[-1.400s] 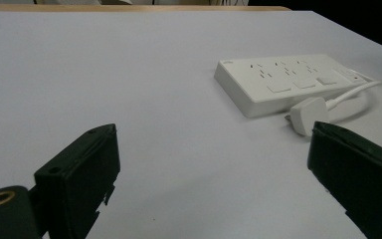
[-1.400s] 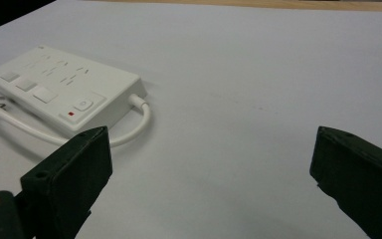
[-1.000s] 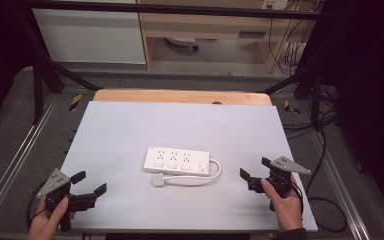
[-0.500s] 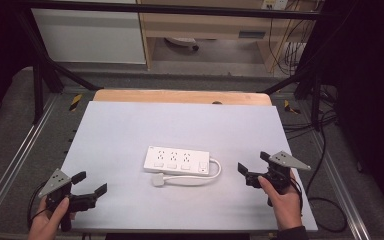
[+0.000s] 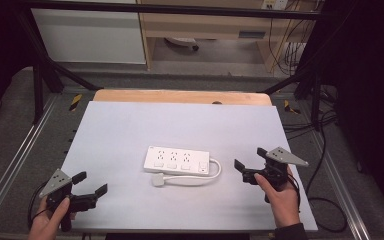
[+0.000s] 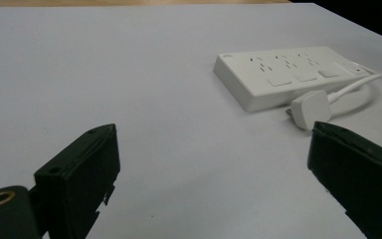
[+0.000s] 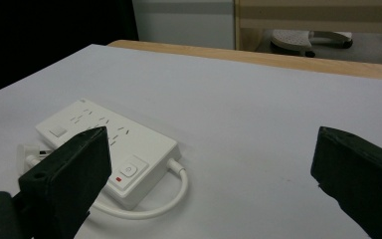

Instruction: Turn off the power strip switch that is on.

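Both grippers are held with their jaws spread wide and nothing between them. Seen from the high view, the right gripper (image 5: 250, 164) is gripped by the right hand (image 5: 280, 192) just to the right of the power strip (image 5: 177, 160), with its jaws turned toward that strip and a small gap left to the looped cord (image 5: 215, 172). The left gripper (image 5: 89, 184) is gripped by the left hand (image 5: 50, 222) well to the lower left of the power strip, over the near corner of the table (image 5: 130, 130).

In the right gripper view, the power strip (image 7: 114, 144) is seen ahead and to the left, partly covered by the left-hand jaw, with its switch end and white cord (image 7: 149, 209) nearest. In the left gripper view, the power strip (image 6: 283, 74) is seen farther off toward the upper right, and the white plug (image 6: 311, 108) is laid flat on the table just in front of the strip. The strip itself is laid flat near the middle of the table, touched by neither gripper.
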`<state>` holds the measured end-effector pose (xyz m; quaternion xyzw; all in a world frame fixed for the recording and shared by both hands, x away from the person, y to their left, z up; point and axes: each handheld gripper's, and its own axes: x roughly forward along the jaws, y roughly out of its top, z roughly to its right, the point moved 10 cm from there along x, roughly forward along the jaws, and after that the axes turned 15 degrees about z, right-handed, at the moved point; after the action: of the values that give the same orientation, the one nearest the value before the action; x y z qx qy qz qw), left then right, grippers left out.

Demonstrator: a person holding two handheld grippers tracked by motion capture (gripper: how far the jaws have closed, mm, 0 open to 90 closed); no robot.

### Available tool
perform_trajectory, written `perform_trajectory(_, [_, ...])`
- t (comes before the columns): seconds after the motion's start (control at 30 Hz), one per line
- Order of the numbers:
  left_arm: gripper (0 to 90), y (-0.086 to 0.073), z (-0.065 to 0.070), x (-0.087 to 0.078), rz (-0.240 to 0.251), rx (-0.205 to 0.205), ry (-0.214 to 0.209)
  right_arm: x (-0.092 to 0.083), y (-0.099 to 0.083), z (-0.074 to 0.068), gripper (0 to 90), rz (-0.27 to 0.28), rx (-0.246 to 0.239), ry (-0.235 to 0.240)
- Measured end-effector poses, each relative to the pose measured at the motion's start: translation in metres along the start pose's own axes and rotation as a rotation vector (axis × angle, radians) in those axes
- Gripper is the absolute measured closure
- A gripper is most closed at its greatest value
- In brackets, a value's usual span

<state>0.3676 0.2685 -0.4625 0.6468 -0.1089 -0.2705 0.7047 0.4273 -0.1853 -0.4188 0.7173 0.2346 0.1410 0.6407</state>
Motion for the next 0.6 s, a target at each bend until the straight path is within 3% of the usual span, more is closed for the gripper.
perform_trajectory(0.6, [6.2, -0.0001, 0.0000, -0.0003, -0.001, 0.006, -0.001, 0.0044, 0.0043, -0.0064, 2.7, 0.004, -0.008, 0.021])
